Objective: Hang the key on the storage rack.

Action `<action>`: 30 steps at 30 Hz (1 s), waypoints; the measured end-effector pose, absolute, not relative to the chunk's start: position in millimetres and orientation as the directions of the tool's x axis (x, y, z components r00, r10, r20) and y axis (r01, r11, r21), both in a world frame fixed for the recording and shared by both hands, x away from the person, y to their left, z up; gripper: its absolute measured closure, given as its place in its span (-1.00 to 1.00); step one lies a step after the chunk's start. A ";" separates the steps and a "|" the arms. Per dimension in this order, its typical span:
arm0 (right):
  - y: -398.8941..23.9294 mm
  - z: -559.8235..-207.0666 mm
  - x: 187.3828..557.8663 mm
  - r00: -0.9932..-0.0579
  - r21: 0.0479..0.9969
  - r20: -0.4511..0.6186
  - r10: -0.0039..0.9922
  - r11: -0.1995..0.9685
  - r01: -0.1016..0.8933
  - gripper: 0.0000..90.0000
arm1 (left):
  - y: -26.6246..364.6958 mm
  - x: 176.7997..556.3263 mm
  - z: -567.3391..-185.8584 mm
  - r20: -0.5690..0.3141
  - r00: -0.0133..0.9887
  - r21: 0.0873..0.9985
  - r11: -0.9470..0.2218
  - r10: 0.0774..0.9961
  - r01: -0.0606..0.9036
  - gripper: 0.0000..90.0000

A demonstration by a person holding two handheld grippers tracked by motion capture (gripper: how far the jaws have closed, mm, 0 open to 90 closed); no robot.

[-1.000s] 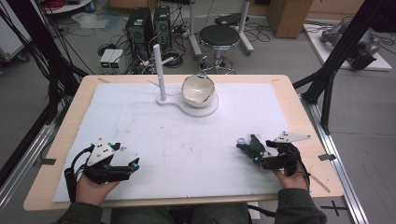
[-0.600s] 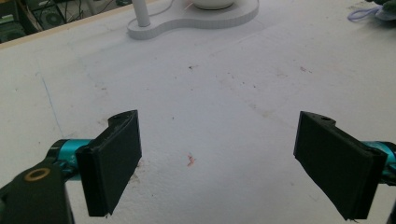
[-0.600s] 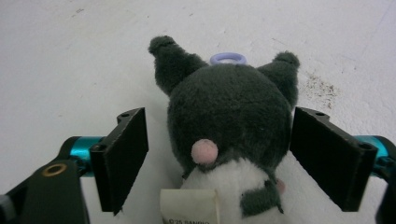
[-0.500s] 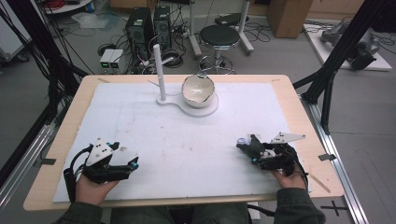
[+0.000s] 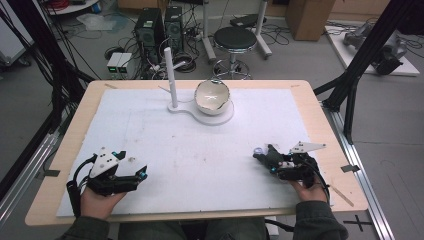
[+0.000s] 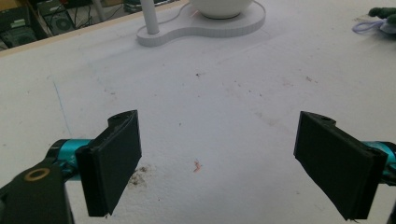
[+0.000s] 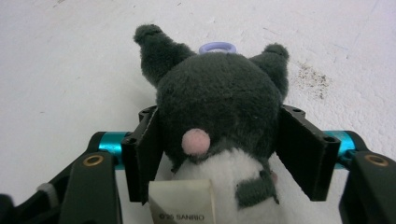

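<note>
1. Right gripper (image 7: 219, 149): jaws have just been closing and now pinch the dark plush toy (image 7: 219, 102) on both flanks, low on the white board (image 5: 200, 150)
2. Left gripper (image 6: 233, 163): jaws spread wide, nothing between them
3. Beyond: white bowl (image 5: 212, 97) on its stand (image 5: 200, 115)
</note>
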State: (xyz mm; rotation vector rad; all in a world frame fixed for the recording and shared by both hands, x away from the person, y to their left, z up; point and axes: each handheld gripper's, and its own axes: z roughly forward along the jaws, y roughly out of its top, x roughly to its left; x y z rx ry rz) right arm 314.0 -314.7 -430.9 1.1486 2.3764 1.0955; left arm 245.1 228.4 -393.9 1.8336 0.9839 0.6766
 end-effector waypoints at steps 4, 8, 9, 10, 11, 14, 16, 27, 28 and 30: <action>-314.5 -430.1 314.5 -0.645 0.736 0.068 0.761 0.397 0.548 -0.09 | 228.9 245.3 -393.4 0.041 0.523 0.907 -0.251 0.851 0.337 -0.66; -314.4 -429.2 314.0 -0.645 0.736 0.064 0.762 0.401 0.546 -0.03 | 229.0 246.1 -393.8 0.041 0.520 0.909 -0.248 0.853 0.335 -0.66; -314.4 -428.9 314.0 -0.645 0.735 0.065 0.762 0.400 0.547 -0.02 | 229.4 246.3 -393.6 0.046 0.517 0.909 -0.250 0.855 0.333 -0.66; -314.4 -428.8 314.0 -0.643 0.736 0.072 0.762 0.395 0.550 -0.02 | 229.7 246.4 -393.2 0.045 0.517 0.909 -0.249 0.855 0.333 -0.66; -314.4 -428.8 314.0 -0.643 0.736 0.072 0.762 0.395 0.550 -0.02 | 229.9 246.4 -393.0 0.045 0.515 0.910 -0.248 0.856 0.331 -0.66; -315.0 -428.5 314.7 -0.646 0.738 0.083 0.759 0.388 0.552 0.00 | 230.6 247.1 -392.8 0.042 0.510 0.915 -0.238 0.859 0.326 -0.66; -314.8 -428.5 314.7 -0.646 0.739 0.083 0.759 0.388 0.551 0.00 | 231.0 247.5 -392.9 0.037 0.505 0.917 -0.230 0.862 0.325 -0.66; -312.2 -420.2 311.3 -0.650 0.771 0.083 0.755 0.364 0.522 0.00 | 233.4 248.2 -392.0 0.035 0.496 0.922 -0.220 0.868 0.320 -0.66; -312.2 -419.0 311.3 -0.653 0.775 0.081 0.753 0.365 0.517 0.00 | 233.4 248.1 -391.9 0.034 0.496 0.922 -0.219 0.867 0.319 -0.66; -311.9 -417.8 311.0 -0.651 0.780 0.085 0.754 0.357 0.515 0.00 | 233.5 248.3 -391.9 0.031 0.497 0.922 -0.217 0.867 0.320 -0.66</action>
